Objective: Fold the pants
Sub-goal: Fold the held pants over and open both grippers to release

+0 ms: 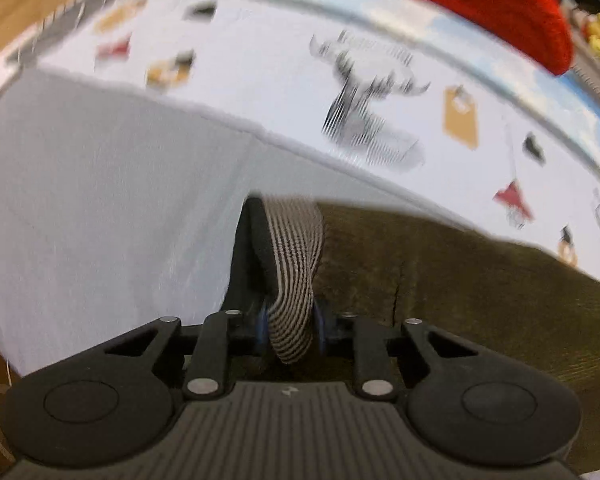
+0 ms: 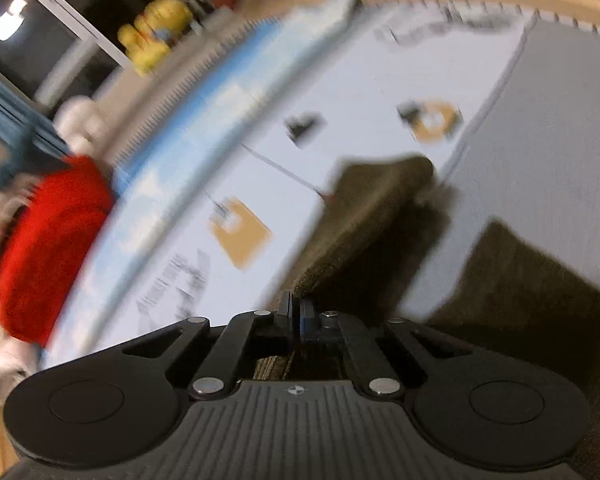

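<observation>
A white printed mat (image 1: 260,80) with a blue border fills the scene, a plain white sheet (image 1: 100,200) lying over its near left part, and the olive-green pants (image 1: 480,292) are spread low across the near right of the left wrist view, lifted off the mat where both grippers carry them. On the far edge sits a red cloth (image 1: 492,4), with yellow toys (image 2: 156,32) blurred beyond the border in the right wrist view. The left gripper (image 1: 290,316) is pinched tight on the striped waistband (image 1: 296,256), and the right gripper (image 2: 296,314) is clamped nearly flat on a thin edge of the pants (image 2: 364,224).
</observation>
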Demonstrator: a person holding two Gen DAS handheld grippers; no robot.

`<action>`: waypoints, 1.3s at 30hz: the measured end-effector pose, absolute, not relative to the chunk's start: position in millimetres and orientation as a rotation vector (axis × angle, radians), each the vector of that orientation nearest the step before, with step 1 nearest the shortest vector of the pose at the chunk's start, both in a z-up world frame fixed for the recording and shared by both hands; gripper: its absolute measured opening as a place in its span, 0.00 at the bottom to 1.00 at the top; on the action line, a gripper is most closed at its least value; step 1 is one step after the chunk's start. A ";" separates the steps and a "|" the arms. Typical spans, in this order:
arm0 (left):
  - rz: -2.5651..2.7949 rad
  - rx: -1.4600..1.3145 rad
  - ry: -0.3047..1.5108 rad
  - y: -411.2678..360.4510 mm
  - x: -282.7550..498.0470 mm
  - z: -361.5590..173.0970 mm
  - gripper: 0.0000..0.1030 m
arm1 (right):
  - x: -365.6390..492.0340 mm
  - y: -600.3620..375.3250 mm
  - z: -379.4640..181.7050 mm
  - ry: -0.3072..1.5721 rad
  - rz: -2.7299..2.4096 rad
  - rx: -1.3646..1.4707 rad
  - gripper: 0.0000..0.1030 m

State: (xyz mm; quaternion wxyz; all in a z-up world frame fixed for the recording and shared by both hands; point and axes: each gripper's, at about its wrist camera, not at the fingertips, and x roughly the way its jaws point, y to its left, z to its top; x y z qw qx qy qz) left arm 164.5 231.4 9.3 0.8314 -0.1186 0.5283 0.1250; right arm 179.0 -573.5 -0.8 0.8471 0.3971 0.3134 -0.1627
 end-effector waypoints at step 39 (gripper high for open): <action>0.307 -0.001 1.091 211.2 152.2 22.7 0.48 | 1.0 -636.9 -40.1 0.986 -0.711 0.942 0.25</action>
